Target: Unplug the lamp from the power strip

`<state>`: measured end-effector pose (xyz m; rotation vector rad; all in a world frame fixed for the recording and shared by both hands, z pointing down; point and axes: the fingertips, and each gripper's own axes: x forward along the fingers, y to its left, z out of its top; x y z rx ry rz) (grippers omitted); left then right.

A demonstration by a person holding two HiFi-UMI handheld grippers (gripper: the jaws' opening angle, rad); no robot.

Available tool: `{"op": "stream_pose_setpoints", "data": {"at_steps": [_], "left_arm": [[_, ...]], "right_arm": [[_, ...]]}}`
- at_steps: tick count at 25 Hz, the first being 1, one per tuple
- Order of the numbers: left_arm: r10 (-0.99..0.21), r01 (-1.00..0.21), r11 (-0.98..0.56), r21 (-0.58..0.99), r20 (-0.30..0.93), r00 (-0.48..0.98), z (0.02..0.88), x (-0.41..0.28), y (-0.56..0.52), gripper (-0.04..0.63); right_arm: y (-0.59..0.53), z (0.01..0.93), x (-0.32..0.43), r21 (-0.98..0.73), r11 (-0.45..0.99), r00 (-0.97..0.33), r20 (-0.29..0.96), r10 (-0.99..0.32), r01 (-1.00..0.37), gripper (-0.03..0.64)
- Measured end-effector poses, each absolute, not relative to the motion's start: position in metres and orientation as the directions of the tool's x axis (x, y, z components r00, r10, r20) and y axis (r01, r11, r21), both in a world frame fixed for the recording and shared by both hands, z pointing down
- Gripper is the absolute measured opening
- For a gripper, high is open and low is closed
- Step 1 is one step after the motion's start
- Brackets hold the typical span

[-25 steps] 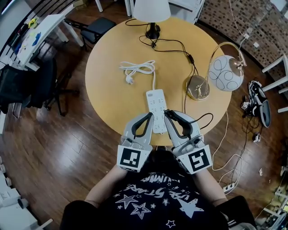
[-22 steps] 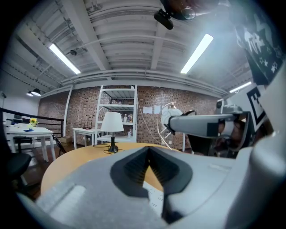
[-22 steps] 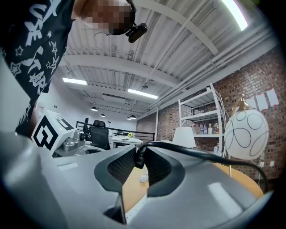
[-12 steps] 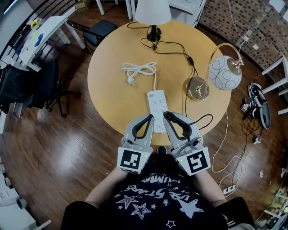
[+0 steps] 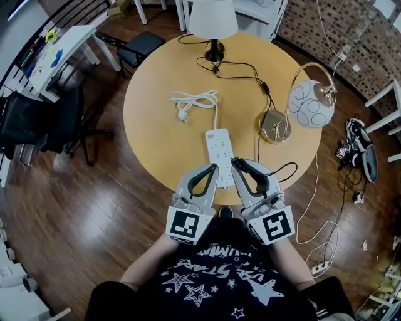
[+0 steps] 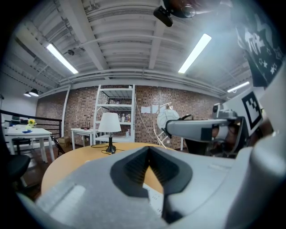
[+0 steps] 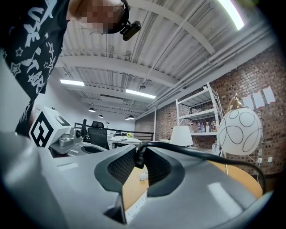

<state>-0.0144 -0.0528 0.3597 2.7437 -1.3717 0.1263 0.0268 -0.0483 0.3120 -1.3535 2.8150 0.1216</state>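
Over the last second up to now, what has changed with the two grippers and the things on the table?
Very little. Both grippers eased slightly back toward the person: the left gripper with its jaws together, and the right gripper clamped on the black plug beside the power strip. Nothing was taken hold of or let go. The strip, coiled white cord, shaded lamp and globe lamp stayed put.

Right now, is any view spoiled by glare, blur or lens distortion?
Head view: sharp, evenly lit, mild bending toward the frame edges. Left gripper view: strong fisheye, dark corners, ceiling strip light blown out, left gripper soft up close. Right gripper view: same fisheye, the black cable in the jaws slightly soft, mosaic patch at top.
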Motion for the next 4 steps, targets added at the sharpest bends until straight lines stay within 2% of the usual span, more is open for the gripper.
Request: {"op": "stream_pose_setpoints", "data": {"at_steps": [4], "left_arm": [[-0.801, -0.807, -0.590, 0.038, 0.100, 0.590, 0.3585, -0.0108, -0.0532, 0.005]], "right_arm": [[-0.0502, 0.3133, 0.0357, 0.102, 0.611, -0.618, -0.063, -0.784, -0.785, 0.067]]}}
